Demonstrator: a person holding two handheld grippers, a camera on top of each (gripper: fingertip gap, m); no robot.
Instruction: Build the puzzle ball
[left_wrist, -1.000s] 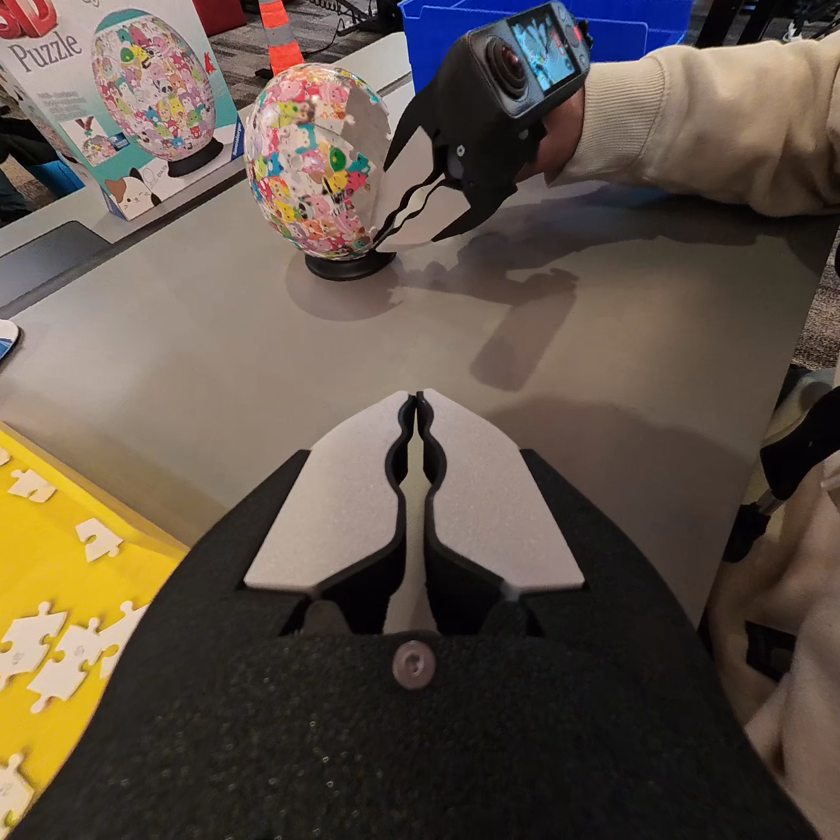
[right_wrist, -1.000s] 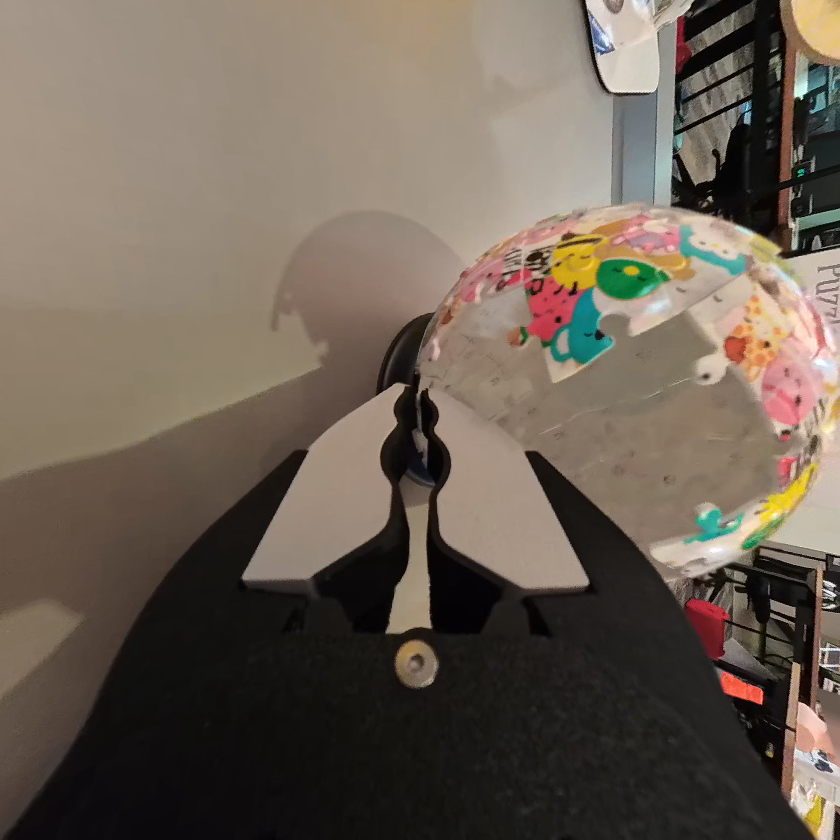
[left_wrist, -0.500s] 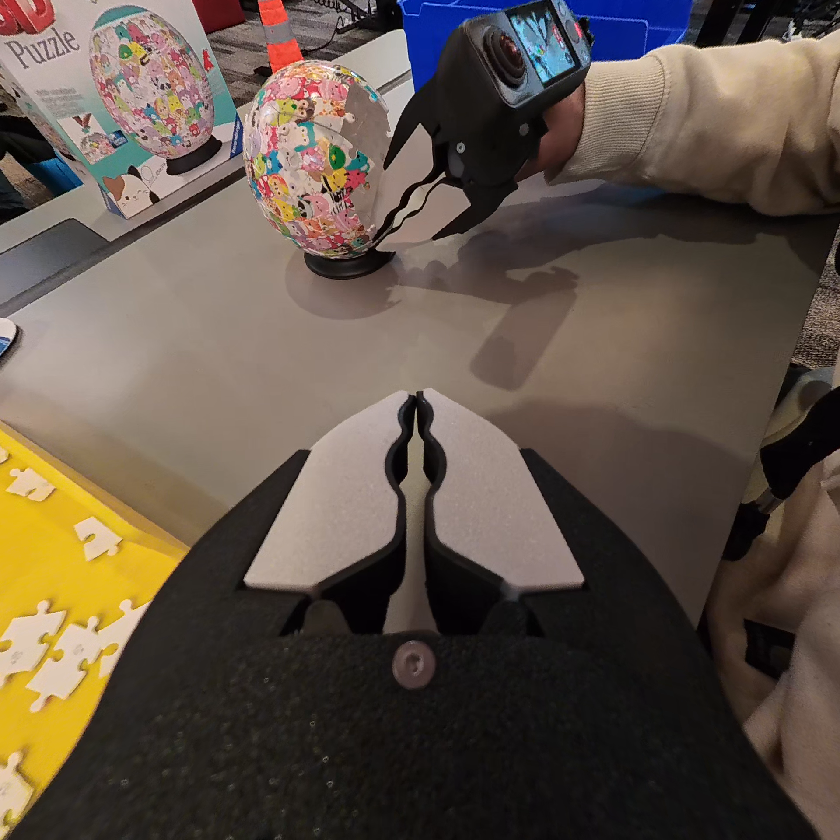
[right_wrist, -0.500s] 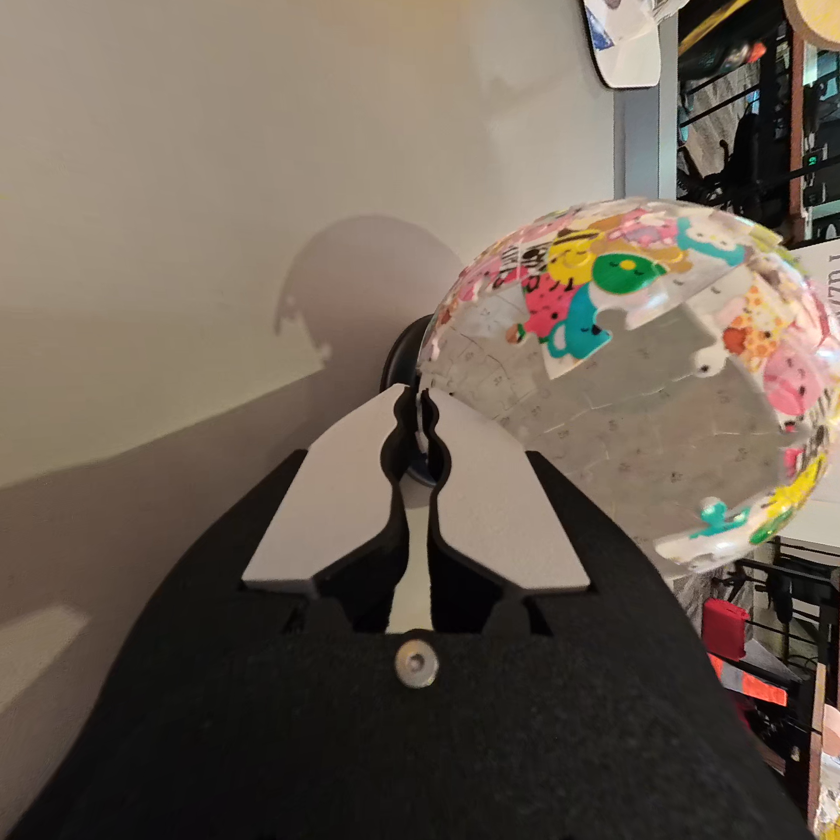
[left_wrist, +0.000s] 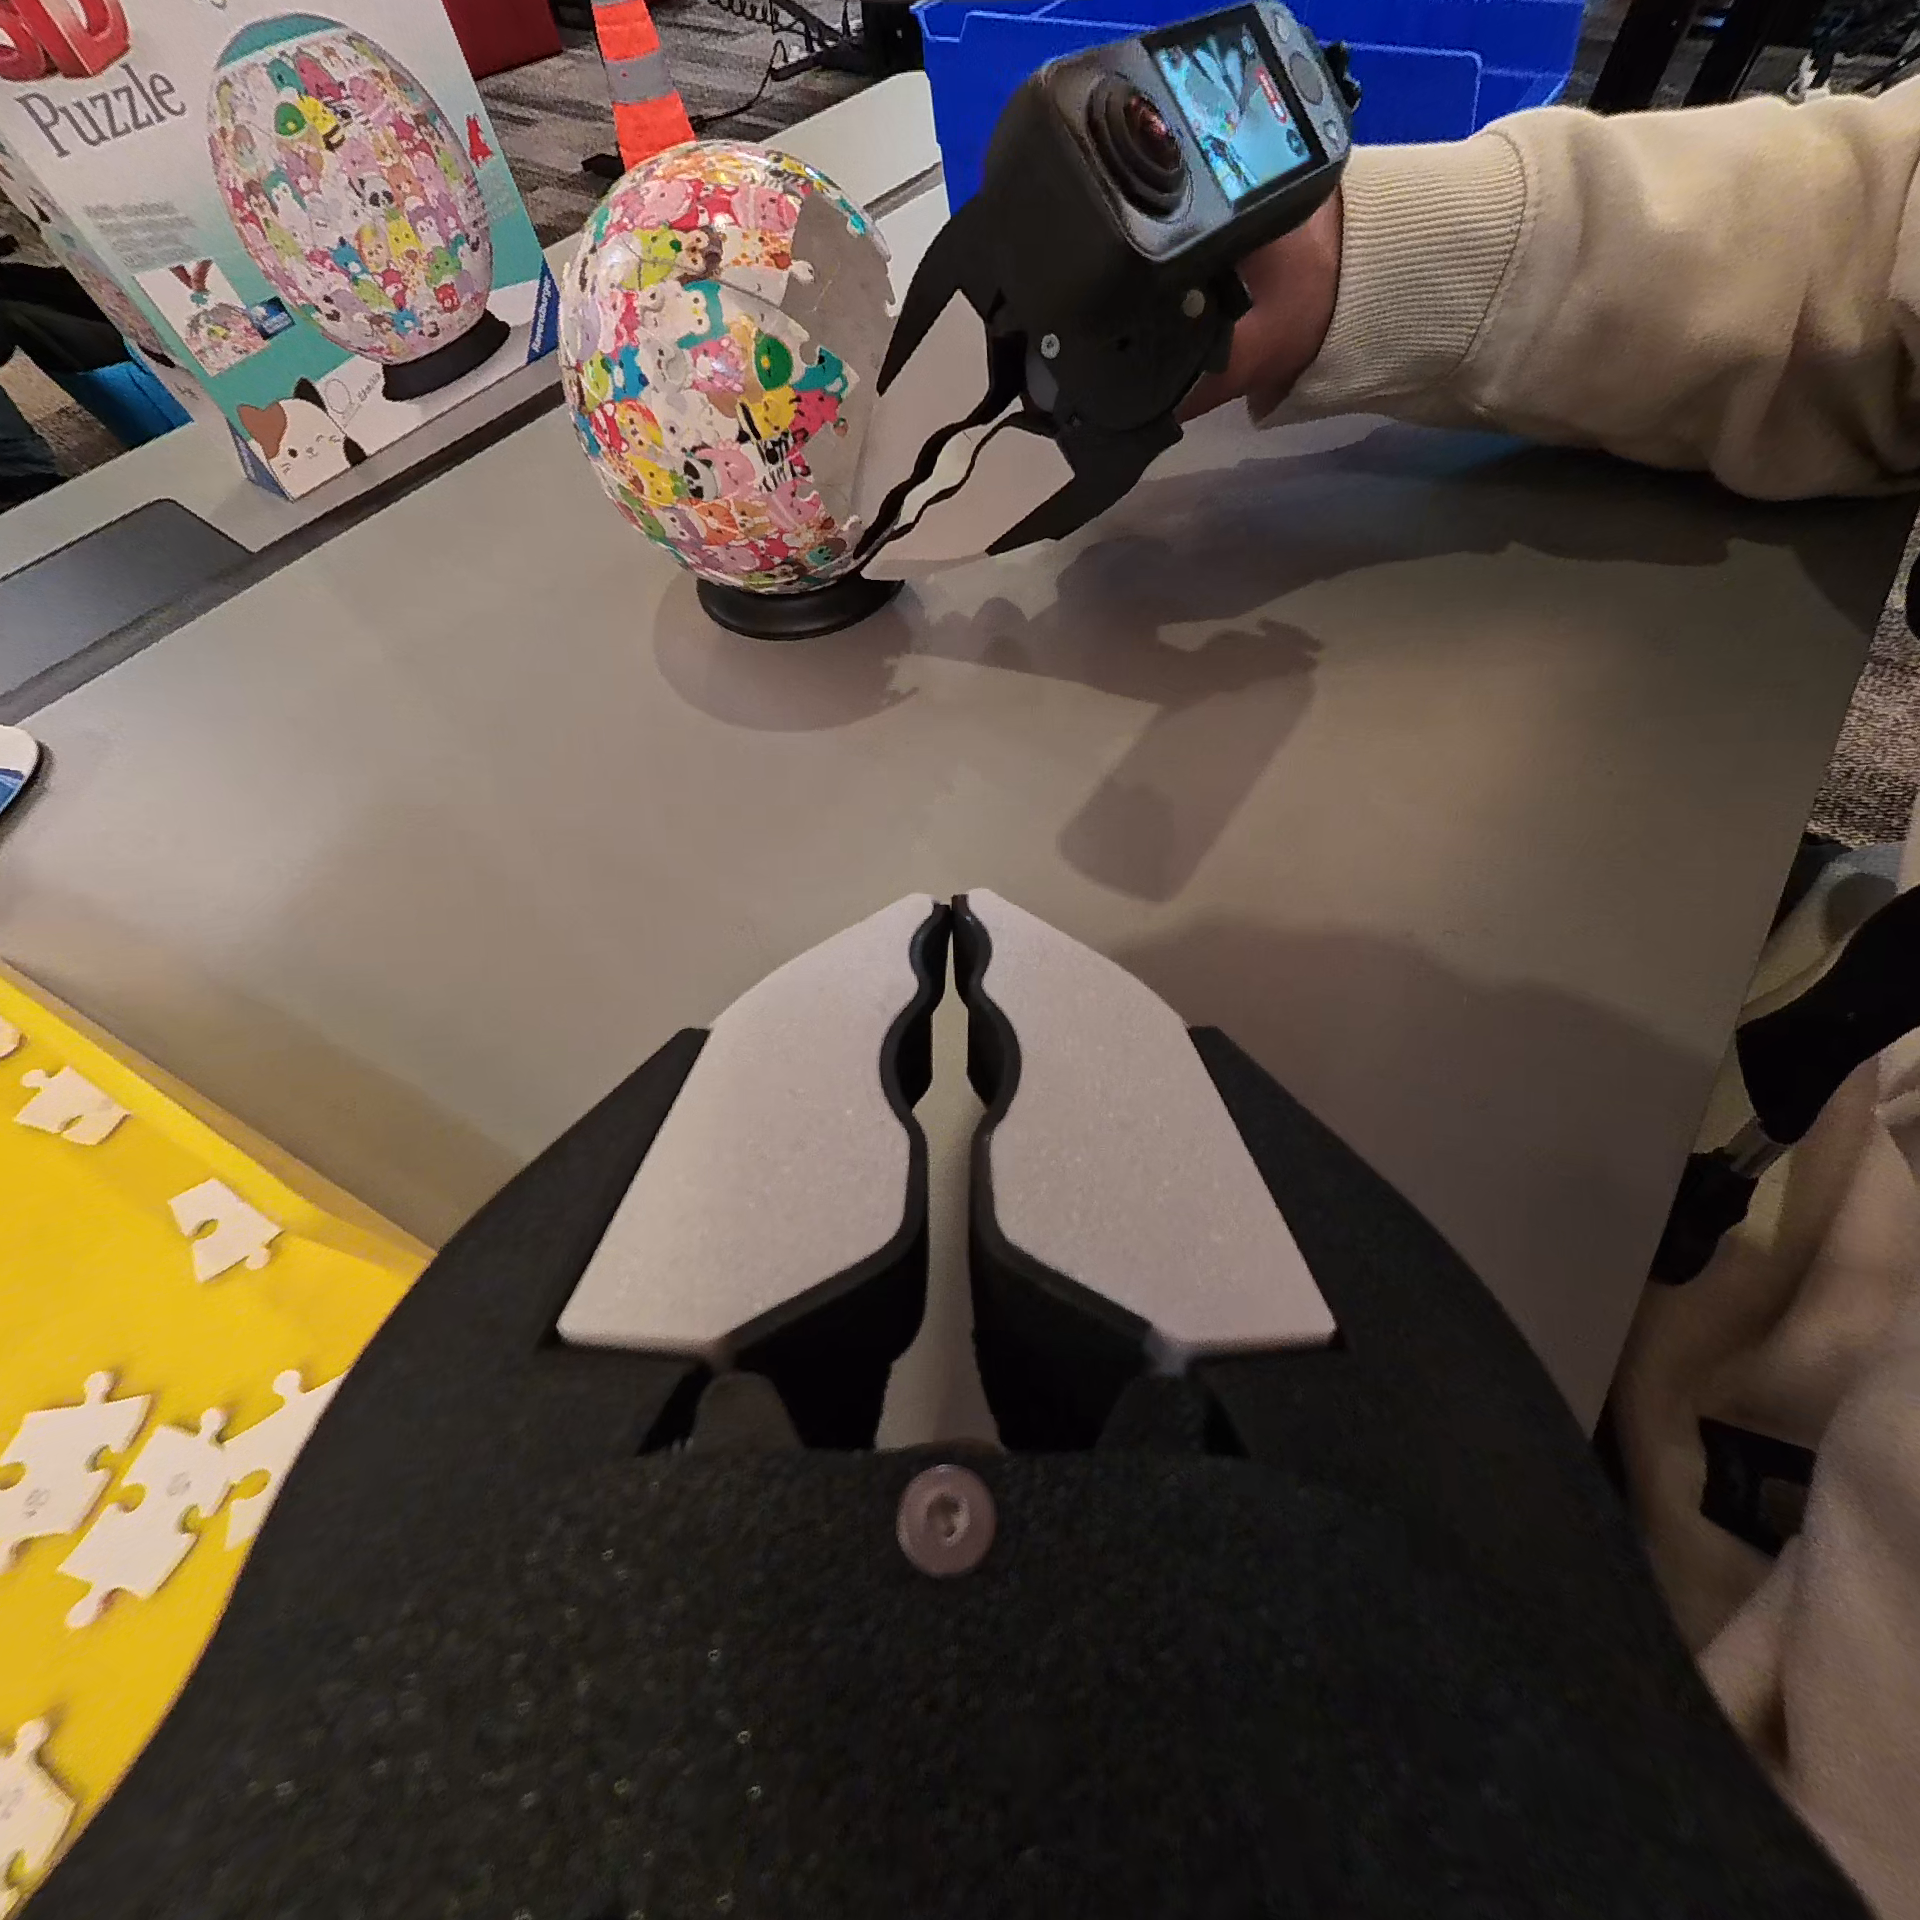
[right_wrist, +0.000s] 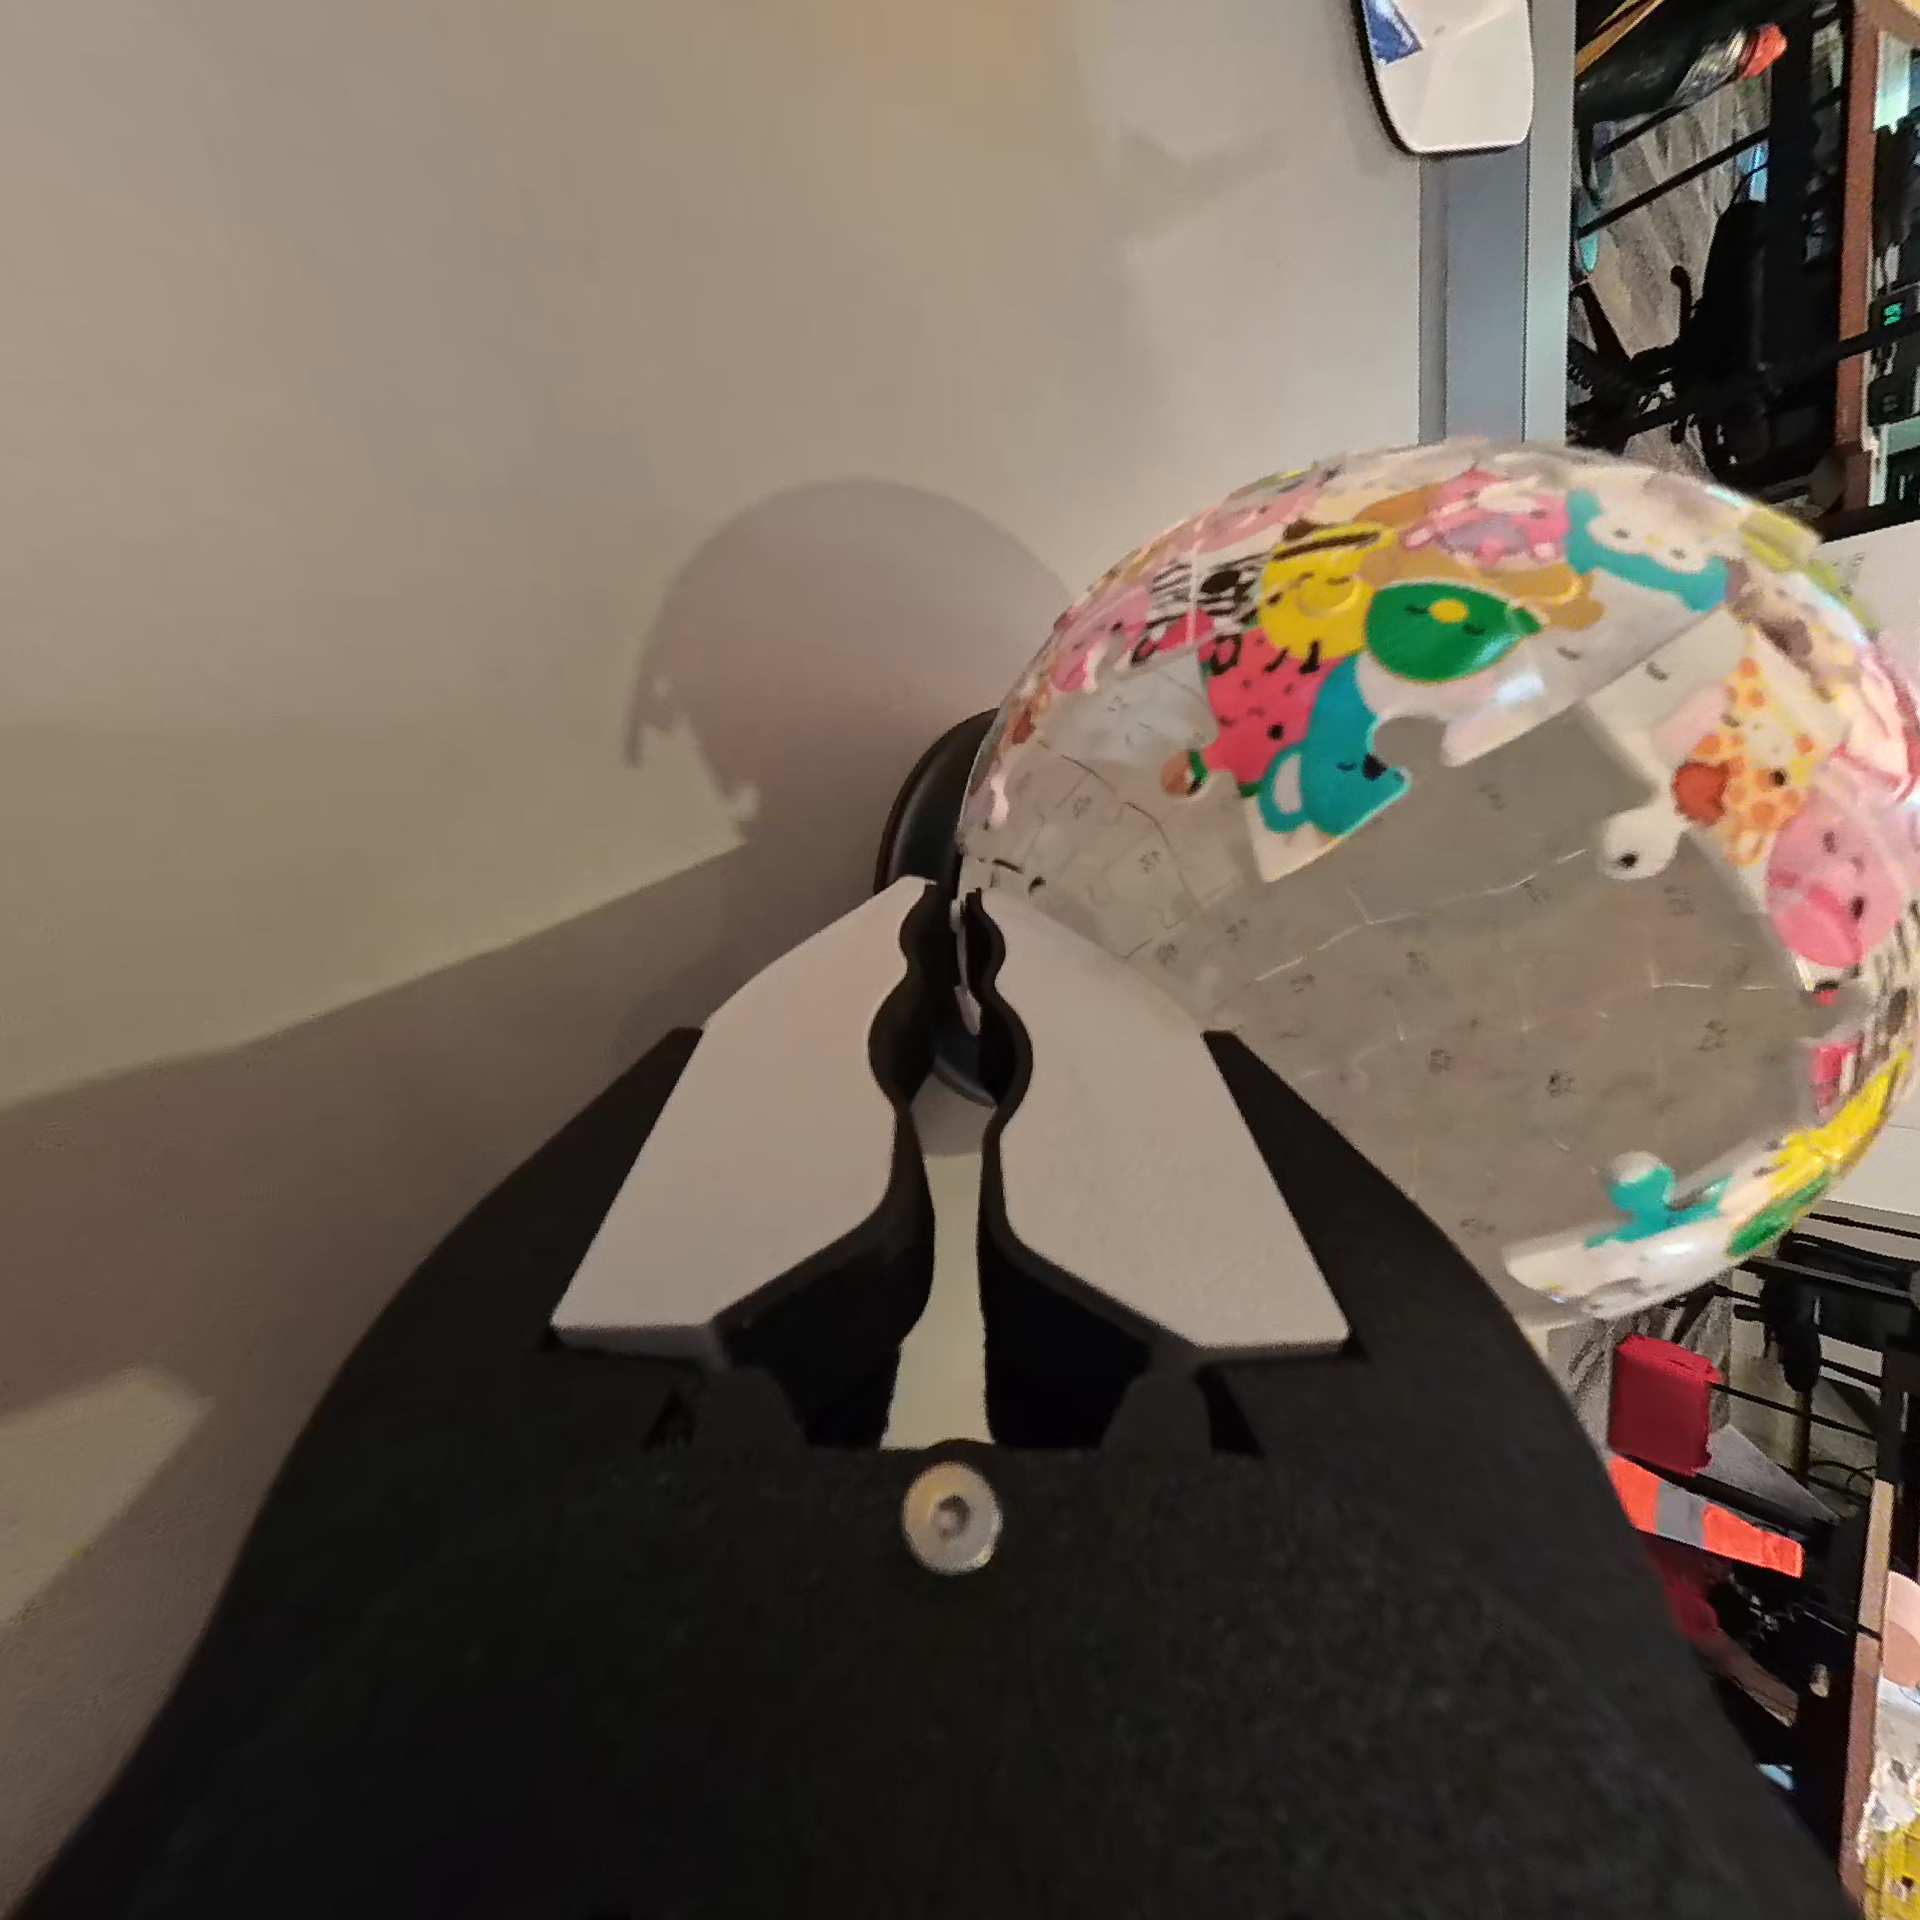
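The puzzle ball (left_wrist: 727, 374) stood on a black stand (left_wrist: 798, 611) on the grey table (left_wrist: 520, 790), toward the far side. Most of its shell was covered in bright cartoon print, but a large gap on its right side showed the pale inner faces of the pieces.

The right gripper (left_wrist: 883, 540) reached in from the right, tilted down, with its tips at the lower edge of that gap, just above the stand. In the right wrist view, the right gripper (right_wrist: 954, 902) had its fingers (right_wrist: 1101, 1049) nearly together, only a thin slit left at the tips, and a thin edge of the ball's shell seemed to sit in that slit. Whether they really pinched it, the pictures did not settle. The ball filled the space just right of and beyond the fingers, and the stand showed behind the tips.

The left gripper (left_wrist: 952, 906) hovered over the near part of the table, well apart from the ball, its tips touching and nothing between them.

A yellow tray (left_wrist: 125, 1226) at the near left held loose white pieces (left_wrist: 223, 1228). The puzzle box (left_wrist: 260, 229) stood at the far left, beside the ball, and a blue bin (left_wrist: 1039, 62) lay beyond the table.
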